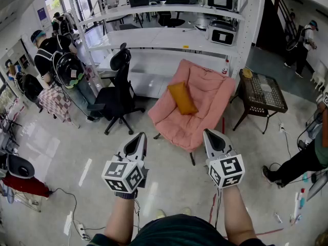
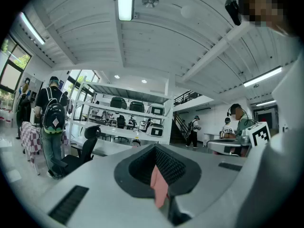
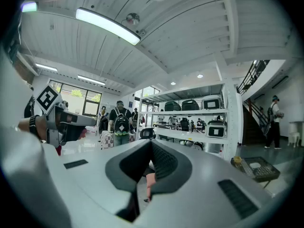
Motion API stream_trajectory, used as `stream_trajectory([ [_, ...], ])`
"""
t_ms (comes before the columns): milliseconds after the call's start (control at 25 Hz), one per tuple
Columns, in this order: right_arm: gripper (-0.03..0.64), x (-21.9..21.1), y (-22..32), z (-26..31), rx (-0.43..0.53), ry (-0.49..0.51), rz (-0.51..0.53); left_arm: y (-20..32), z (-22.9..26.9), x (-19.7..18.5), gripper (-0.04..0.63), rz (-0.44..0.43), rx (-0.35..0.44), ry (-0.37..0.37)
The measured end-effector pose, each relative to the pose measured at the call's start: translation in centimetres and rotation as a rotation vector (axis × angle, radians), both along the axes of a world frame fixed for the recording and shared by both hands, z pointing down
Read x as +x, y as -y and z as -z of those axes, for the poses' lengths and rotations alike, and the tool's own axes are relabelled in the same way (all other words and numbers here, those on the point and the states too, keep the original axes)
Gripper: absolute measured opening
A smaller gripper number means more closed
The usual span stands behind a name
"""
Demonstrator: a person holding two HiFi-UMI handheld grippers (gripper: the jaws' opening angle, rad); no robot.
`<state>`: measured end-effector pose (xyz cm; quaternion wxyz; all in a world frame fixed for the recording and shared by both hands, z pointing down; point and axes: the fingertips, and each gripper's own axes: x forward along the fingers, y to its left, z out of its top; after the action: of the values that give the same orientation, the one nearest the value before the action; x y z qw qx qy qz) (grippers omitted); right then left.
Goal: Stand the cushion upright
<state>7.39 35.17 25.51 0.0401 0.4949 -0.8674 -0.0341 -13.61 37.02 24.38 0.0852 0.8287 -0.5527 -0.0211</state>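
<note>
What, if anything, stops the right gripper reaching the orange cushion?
Likely reachable, yes: nothing lies between the right gripper and the cushion on the pink chair, but its fingers are shut and short of it.

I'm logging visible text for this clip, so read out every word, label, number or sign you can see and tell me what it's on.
No text can be read in any view.
Markers on the left gripper and right gripper: black-and-white squares only, no letters or numbers.
The blue sign, upper left in the head view: too small to read.
The small bottle in the head view: label too small to read.
</note>
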Motion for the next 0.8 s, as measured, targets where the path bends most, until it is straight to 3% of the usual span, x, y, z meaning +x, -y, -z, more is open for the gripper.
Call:
stream_trajectory([
  [800,0.003,4.2,0.0,0.3,-0.009,0.081,0.008,0.1,0.2,3.7,0.002,0.002,-0.001,0.028],
])
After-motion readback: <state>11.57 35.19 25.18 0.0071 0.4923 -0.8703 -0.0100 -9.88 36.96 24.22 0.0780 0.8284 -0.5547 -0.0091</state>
